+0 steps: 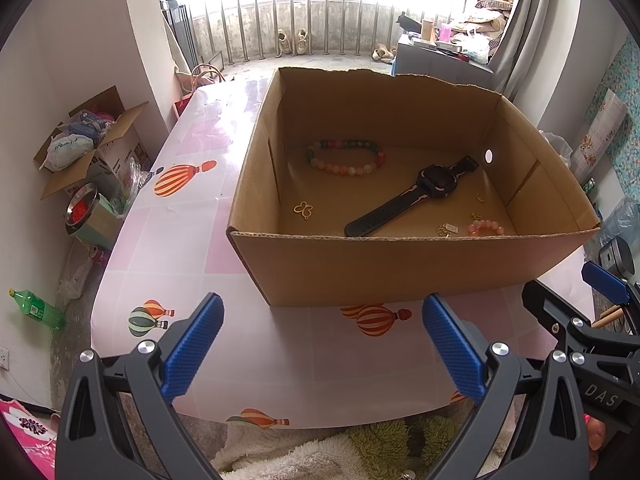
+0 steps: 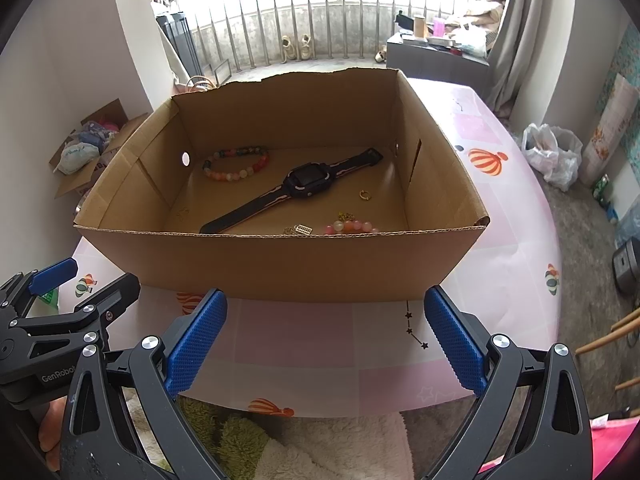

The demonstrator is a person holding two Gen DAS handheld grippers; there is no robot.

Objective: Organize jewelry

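Observation:
An open cardboard box (image 1: 400, 264) (image 2: 280, 260) stands on the table. Inside lie a black watch (image 1: 416, 196) (image 2: 296, 186), a multicolour bead bracelet (image 1: 344, 157) (image 2: 236, 166), a pink bead bracelet (image 1: 486, 227) (image 2: 352, 227), a gold butterfly charm (image 1: 304, 210), a small gold ring (image 1: 481, 198) (image 2: 364, 195) and small gold pieces (image 1: 446, 229) (image 2: 302, 229). My left gripper (image 1: 324, 344) is open and empty in front of the box. My right gripper (image 2: 326, 340) is open and empty, also just short of the box's near wall.
The table (image 1: 192, 240) (image 2: 500, 240) has a pink cloth with balloon prints. A box of clutter (image 1: 92, 140), a metal bowl (image 1: 82, 208) and a green bottle (image 1: 38, 309) sit on the floor at the left. A fluffy rug (image 2: 320, 448) lies below the near edge.

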